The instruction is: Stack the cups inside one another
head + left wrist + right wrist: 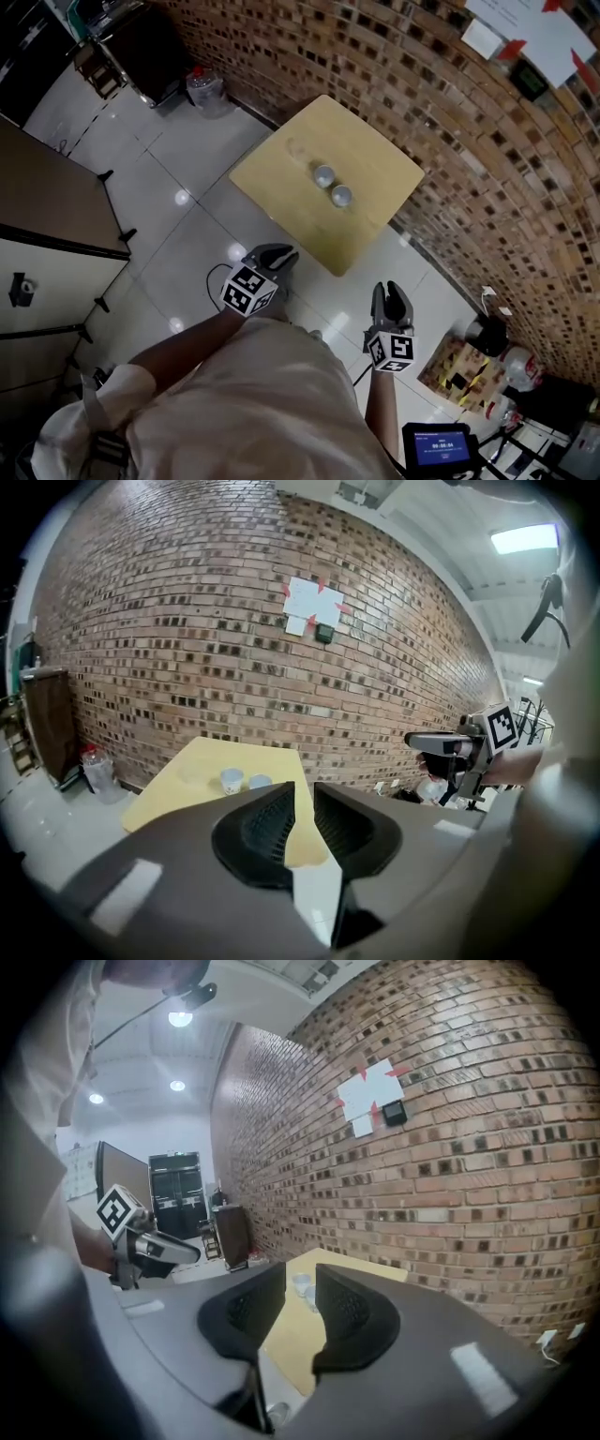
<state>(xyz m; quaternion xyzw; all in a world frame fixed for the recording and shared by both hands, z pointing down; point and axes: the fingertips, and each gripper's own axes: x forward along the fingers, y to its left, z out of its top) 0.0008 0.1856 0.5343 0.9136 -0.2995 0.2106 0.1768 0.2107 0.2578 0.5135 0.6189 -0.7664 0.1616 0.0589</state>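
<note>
Two small pale cups (323,174) (341,196) stand side by side near the middle of a square yellow table (281,173) set against a brick wall. In the left gripper view both cups (232,780) (260,782) show far ahead, above the jaws. My left gripper (284,253) (302,797) and right gripper (390,289) (300,1279) are held over the floor, short of the table's near corner. Each one's jaws stand a narrow gap apart with nothing between them. The right gripper view shows the cups (302,1284) small in that gap.
A clear water jug (204,86) stands on the tiled floor beyond the table's far corner, by a dark cabinet (141,47). Boxes and bags (469,366) lie along the wall at right. A lit tablet screen (436,445) is at the bottom right.
</note>
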